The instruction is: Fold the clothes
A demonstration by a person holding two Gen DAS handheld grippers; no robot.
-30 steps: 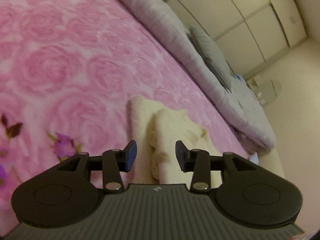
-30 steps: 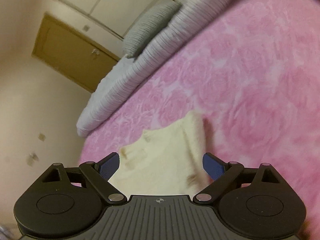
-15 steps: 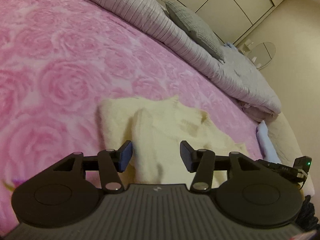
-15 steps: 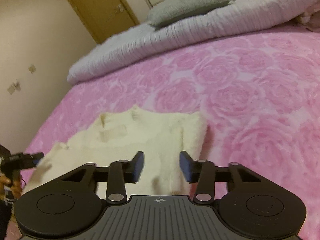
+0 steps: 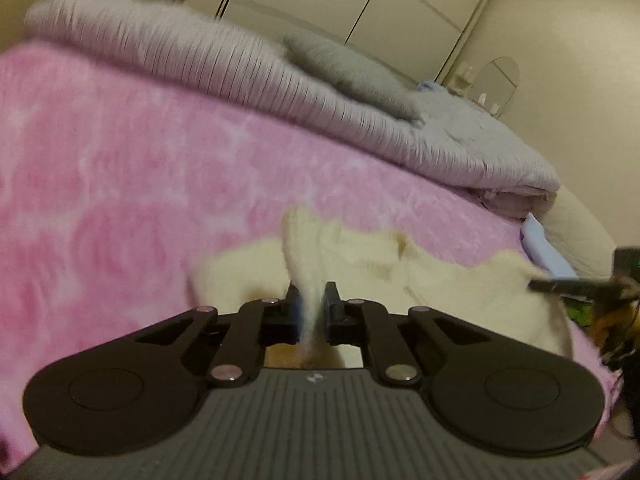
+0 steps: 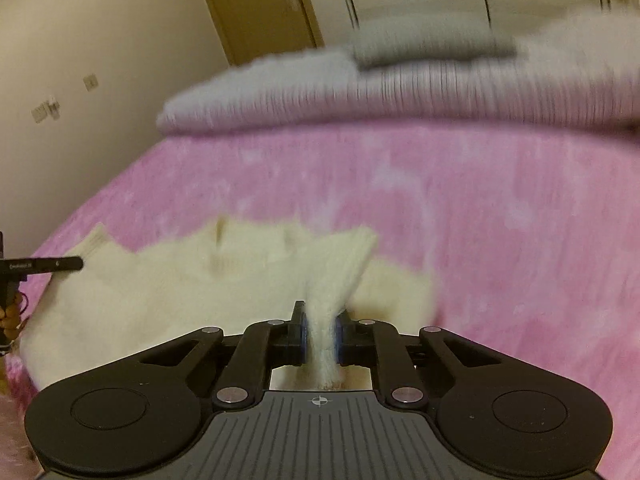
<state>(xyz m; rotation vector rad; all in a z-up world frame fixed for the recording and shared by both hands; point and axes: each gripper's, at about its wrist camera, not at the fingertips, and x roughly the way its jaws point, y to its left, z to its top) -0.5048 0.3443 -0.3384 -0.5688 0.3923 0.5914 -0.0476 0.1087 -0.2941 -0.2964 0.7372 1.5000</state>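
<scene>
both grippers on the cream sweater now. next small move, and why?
Probably lift both together and carry the pinched edge forward over the garment. The left gripper and right gripper are closing with folds of the cream sweater between their pads; the rest lies flat on the pink blanket.

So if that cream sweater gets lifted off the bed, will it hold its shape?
Probably not. The cream sweater bunches into a soft ridge where the right tongs pinch it, so it should sag. It looks fluffy, likely light and not slippery.
</scene>
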